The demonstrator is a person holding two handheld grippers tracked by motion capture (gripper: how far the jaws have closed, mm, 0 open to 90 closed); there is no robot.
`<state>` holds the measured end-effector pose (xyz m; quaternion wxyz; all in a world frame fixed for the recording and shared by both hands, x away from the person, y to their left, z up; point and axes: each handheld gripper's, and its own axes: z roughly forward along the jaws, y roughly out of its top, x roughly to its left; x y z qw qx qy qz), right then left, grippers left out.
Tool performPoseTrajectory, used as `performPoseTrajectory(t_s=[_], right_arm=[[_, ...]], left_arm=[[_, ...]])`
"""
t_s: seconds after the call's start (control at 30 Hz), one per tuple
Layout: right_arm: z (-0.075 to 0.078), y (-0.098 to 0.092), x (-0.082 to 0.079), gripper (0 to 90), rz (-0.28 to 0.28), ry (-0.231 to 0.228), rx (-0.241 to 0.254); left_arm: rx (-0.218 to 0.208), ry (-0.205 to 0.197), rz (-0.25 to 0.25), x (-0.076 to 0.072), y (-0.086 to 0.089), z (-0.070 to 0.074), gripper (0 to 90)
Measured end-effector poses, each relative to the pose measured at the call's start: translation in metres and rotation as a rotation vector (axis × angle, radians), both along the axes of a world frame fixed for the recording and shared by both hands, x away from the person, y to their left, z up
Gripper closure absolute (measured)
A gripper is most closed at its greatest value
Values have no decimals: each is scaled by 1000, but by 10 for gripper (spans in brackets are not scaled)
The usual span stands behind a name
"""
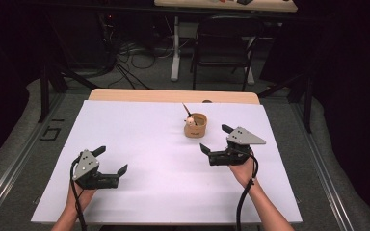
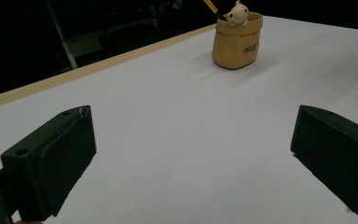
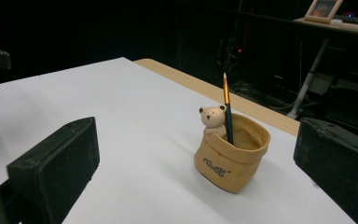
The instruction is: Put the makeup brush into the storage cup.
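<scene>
Sitting toward the far right of the white sheet (image 1: pixel 139 159) is a little tan pen pot (image 3: pixel 232 161) shaped like a sack, with a small bear figure (image 3: pixel 212 119) peeking over the rim and one thin pencil (image 3: pixel 226 109) leaning inside. The right gripper (image 1: pixel 215 138) hovers just beside it with jaws spread wide and nothing between them; the left gripper (image 1: pixel 112 160) is well apart at the near left, also wide open and empty. The pot looks like glazed ceramic or hard resin, so probably stiff, a bit slick and chippable if it tips, and likely light enough to skid on the sheet. Best bet is pinching across the plain lower body, away from the bear and the folded rim. The pencil is light and stiff but loose, so it would rattle or tip out if the pot tilts; grabbing its upper shaft seems safest. Underneath is a smooth white sheet over a wooden table (image 1: pixel 173 95); beyond that the room is dark, with a black chair (image 1: pixel 224 45) and cables on the floor.
</scene>
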<state>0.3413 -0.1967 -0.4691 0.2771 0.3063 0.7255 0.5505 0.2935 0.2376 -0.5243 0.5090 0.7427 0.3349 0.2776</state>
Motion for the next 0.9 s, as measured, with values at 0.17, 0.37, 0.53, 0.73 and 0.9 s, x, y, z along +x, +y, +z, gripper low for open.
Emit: performPoseTrajectory(t_s=[0.17, 0.37, 0.53, 0.73, 0.9], right_arm=[[-8, -7, -11, 0, -6, -16, 18], [-10, -15, -23, 0, -18, -25, 16], [-15, -19, -35, 0, -35, -51, 17], [-24, -27, -52, 0, -82, -65, 29], [-33, -34, -65, 0, -115, -50, 26]], left_arm=[[-7, -4, -6, -4, 3, 0, 0], [-18, -10, -5, -9, 7, -1, 0], [-20, -15, -1, -14, 9, -2, 0], [-17, -19, 6, -20, 10, -4, 0], [-27, -37, 28, -26, 12, -5, 0]])
